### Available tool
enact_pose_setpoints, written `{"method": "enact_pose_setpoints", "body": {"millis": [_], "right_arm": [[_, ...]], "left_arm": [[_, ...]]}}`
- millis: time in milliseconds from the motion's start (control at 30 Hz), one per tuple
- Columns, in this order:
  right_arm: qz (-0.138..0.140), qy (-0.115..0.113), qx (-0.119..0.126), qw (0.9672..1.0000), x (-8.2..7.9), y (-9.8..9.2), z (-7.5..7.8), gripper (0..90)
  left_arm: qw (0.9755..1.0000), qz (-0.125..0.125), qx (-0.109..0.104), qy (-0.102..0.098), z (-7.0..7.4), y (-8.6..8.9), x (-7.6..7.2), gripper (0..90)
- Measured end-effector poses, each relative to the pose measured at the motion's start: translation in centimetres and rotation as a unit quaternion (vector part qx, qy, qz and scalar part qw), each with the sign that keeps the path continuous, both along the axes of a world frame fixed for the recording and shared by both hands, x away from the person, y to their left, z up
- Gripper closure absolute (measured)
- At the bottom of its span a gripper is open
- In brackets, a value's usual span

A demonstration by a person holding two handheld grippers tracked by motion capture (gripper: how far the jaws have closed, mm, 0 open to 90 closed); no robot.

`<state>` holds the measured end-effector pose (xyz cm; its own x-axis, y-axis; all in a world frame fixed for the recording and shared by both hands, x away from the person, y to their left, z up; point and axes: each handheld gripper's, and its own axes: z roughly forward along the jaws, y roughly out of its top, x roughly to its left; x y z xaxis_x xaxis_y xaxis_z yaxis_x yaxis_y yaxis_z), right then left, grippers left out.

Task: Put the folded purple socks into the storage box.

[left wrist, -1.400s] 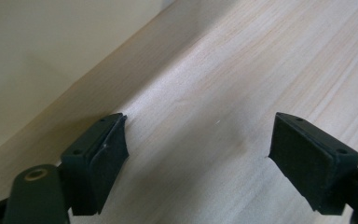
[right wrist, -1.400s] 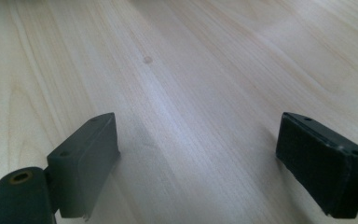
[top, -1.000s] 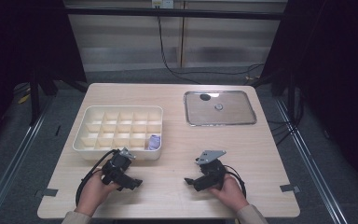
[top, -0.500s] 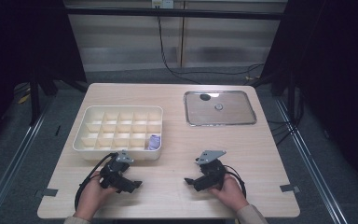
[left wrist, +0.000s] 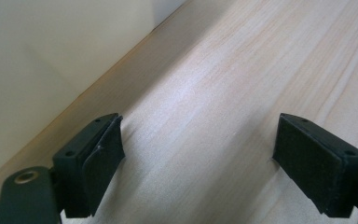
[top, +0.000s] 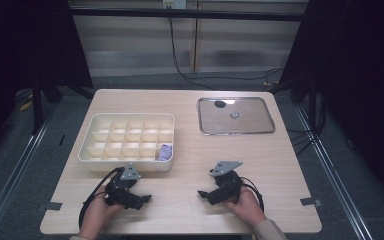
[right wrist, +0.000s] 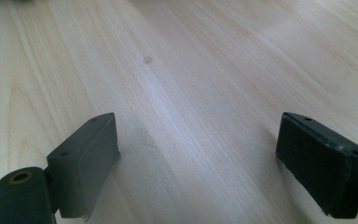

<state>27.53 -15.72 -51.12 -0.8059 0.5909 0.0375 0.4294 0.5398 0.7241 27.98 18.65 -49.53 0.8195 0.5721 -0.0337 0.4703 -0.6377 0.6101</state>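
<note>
Grippers at rest on the pale wood tabletop, lower part of the high view. The left gripper has drawn back toward the bottom edge of the frame over the past second, slipping away from the front wall of the cream compartment tray; the right gripper has held its place at lower centre. Both sets of fingers stand wide apart with nothing between them: the left gripper view shows bare wood between its black pads, the tray's wall rising at the upper left, and the right gripper view shows open tabletop between its own. A small purple item sits in the tray's front right compartment, at centre frame. On the metal tray at upper right lie a dark round piece and a small silvery one. The retreat suggests a placement just finished, with the metal tray's pieces likely next.
</note>
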Motion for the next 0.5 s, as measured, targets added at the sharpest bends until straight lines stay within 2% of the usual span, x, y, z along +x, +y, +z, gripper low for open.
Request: {"method": "enact_pose_setpoints", "body": {"millis": [500], "right_arm": [[0.0, 0.0, -0.002, 1.0, -0.01, -0.01, 0.02, 12.2]], "left_arm": [[0.9994, 0.001, -0.025, -0.024, -0.53, 0.53, -0.45, 14.0]]}}
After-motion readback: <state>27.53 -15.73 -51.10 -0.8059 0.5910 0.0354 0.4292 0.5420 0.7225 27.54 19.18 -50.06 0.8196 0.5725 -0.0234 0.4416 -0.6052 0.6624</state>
